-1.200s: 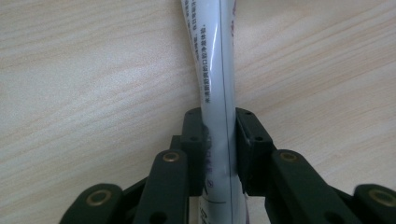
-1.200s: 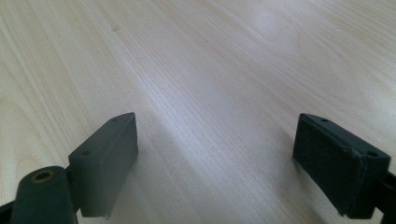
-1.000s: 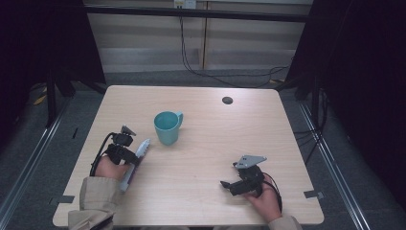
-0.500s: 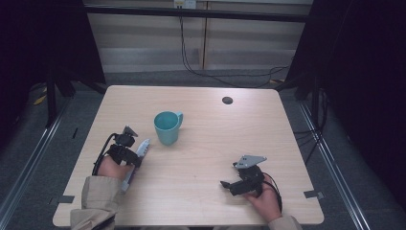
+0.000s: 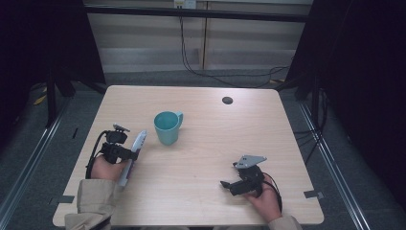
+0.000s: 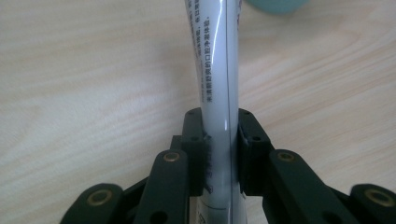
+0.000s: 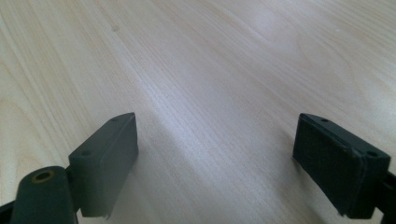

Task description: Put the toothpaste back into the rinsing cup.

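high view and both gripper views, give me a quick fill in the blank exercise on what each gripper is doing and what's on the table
1. The left gripper is shut on a white ____.
2. The mug on the table is coloured ____.
3. The right gripper has its jaws ____, with nothing between them.
4. The mug's handle points toward the table's ____ side, away from the person.

Missing words: tube; teal; open; far

Near the far right corner of the tabletop [image 5: 268, 134], a dark round cap [image 5: 227, 100]; beyond the far edge, black cables [image 5: 181, 38].
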Demonstrator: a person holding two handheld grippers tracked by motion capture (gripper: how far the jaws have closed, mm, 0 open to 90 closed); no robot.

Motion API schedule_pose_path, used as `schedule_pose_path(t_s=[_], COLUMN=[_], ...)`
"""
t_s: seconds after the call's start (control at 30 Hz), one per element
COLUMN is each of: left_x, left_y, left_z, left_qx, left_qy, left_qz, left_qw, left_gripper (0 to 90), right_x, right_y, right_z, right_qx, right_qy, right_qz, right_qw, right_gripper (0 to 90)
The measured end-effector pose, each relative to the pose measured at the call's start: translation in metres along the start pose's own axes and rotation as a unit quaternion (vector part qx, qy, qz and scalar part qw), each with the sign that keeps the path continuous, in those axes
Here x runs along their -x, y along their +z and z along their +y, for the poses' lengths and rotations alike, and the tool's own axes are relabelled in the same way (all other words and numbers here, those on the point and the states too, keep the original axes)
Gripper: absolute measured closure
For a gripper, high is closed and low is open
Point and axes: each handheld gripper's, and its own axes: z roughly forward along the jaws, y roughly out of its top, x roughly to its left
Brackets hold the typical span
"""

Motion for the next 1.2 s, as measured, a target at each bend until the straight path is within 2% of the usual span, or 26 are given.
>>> schedule_pose_path(t_s=[0.1, 0.13, 0.17, 0.4, 0.47, 0.57, 0.67, 0.83, 0.87, 0.9, 0.93, 0.97, 1.1, 1.13, 1.17, 1.2], left_x=[0.002, 0.003, 0.003, 0.006, 0.006, 0.009, 0.01, 0.015, 0.015, 0.017, 0.017, 0.018, 0.021, 0.021, 0.022, 0.022], left_y=[-0.007, -0.011, -0.013, -0.026, -0.028, -0.031, -0.033, -0.038, -0.038, -0.039, -0.039, -0.04, -0.04, -0.041, -0.042, -0.042], left_z=[0.001, 0.001, 0.002, 0.005, 0.005, 0.007, 0.007, 0.012, 0.012, 0.013, 0.013, 0.015, 0.017, 0.017, 0.018, 0.018], left_qx=[0.03, 0.055, 0.065, 0.113, 0.116, 0.138, 0.145, 0.168, 0.168, 0.175, 0.175, 0.182, 0.189, 0.193, 0.201, 0.201], left_qy=[0.004, -0.005, -0.003, 0.012, 0.011, 0.014, 0.018, 0.023, 0.023, 0.023, 0.023, 0.026, 0.03, 0.031, 0.033, 0.033], left_qz=[-0.003, -0.01, -0.01, 0.0, -0.003, -0.006, -0.005, -0.006, -0.006, -0.01, -0.01, -0.01, -0.008, -0.01, -0.012, -0.012], left_qw=[0.9995, 0.9984, 0.9978, 0.9936, 0.9931, 0.9903, 0.9893, 0.9855, 0.9855, 0.9842, 0.9842, 0.9829, 0.9814, 0.9807, 0.979, 0.979], left_gripper=[76.6, 76.7, 76.7, 76.7, 76.7, 76.7, 76.7, 76.7, 76.7, 76.7, 76.7, 76.7, 76.7, 76.7, 76.6, 76.7], right_x=[0.0, 0.0, 0.0, 0.0, 0.0, 0.0, 0.0, 0.0, 0.0, 0.0, 0.0, 0.0, 0.0, 0.0, 0.0, 0.0], right_y=[0.0, 0.0, 0.0, 0.0, 0.0, 0.0, 0.0, 0.0, 0.0, 0.0, 0.0, 0.0, 0.0, 0.0, 0.0, 0.0], right_z=[0.0, 0.0, 0.0, 0.0, 0.0, 0.0, 0.0, 0.0, 0.0, 0.0, 0.0, 0.0, 0.0, 0.0, 0.0, 0.0], right_qx=[0.0, 0.0, 0.0, 0.0, 0.0, 0.0, 0.0, 0.0, 0.0, 0.0, 0.0, 0.0, 0.0, 0.0, 0.0, 0.0], right_qy=[0.0, 0.001, 0.001, 0.001, 0.0, 0.0, 0.001, 0.001, 0.001, 0.001, 0.001, 0.0, 0.001, 0.001, 0.0, 0.0], right_qz=[0.0, 0.0, 0.0, 0.0, 0.0, 0.0, 0.0, 0.0, 0.0, 0.0, 0.0, 0.0, 0.0, 0.0, 0.0, 0.0], right_qw=[1.0, 1.0, 1.0, 1.0, 1.0, 1.0, 1.0, 1.0, 1.0, 1.0, 1.0, 1.0, 1.0, 1.0, 1.0, 1.0], right_gripper=[13.4, 13.4, 13.4, 13.4, 13.4, 13.4, 13.4, 13.4, 13.4, 13.4, 13.4, 13.4, 13.4, 13.4, 13.4, 13.4])
